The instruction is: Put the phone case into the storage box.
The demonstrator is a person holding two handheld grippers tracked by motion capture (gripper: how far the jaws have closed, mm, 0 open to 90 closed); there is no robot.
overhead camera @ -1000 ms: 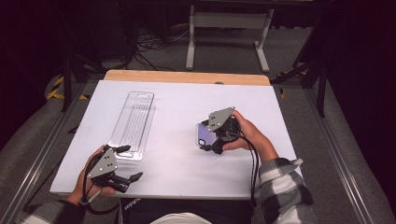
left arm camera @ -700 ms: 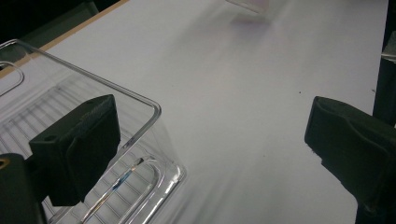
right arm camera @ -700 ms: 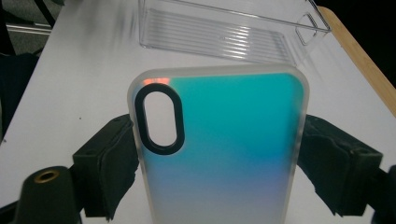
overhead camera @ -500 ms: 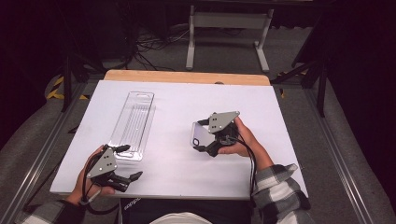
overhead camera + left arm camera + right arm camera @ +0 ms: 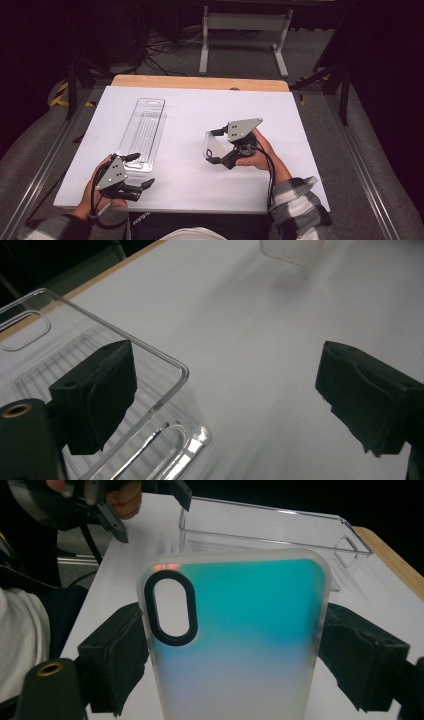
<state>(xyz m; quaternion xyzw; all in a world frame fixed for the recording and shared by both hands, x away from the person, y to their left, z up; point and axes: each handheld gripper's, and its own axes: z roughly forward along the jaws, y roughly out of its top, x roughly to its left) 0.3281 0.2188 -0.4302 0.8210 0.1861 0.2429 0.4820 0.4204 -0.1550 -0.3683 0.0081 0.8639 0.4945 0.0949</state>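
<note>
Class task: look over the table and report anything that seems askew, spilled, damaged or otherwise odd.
Nothing stands out. The clear plastic tray lies flat and whole on the white table. The right gripper holds the phone case by its sides; the left gripper stands open at the tray's near corner. Nothing spilled or broken.

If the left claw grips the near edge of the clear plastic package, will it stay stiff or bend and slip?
The clear plastic package looks thin-walled and see-through, so it is probably light and may flex when the left claw squeezes it. Its glossy surface could let it slide on the smooth white table. It lies long and flat, so tipping seems unlikely.
</note>
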